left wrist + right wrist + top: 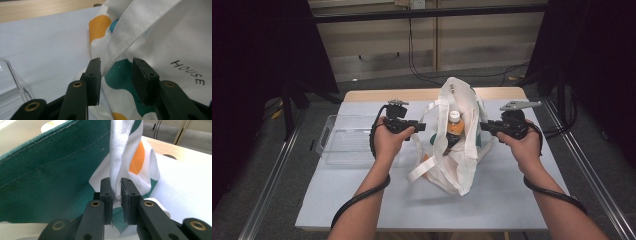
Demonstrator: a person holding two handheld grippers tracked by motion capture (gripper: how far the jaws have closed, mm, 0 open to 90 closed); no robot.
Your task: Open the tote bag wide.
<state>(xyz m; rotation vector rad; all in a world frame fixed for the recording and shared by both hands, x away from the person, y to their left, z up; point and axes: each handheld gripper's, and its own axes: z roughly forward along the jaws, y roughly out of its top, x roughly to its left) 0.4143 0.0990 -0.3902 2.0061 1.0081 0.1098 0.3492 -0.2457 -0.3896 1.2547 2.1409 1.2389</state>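
While left hand-held gripper [116, 77] gapes, right hand-held gripper [116, 195] pinches bag strap [120, 152].

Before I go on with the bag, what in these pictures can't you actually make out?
- Bottle body and label: high view, hidden inside the tote bag; just the cap and orange top show.
- Left claw: open beside the bag; the left gripper view leaves contact with the fabric unclear.
- Strap pinched by the right claw: its upper end is cut off by the top edge.
- Clear tray contents: too faint in the high view.
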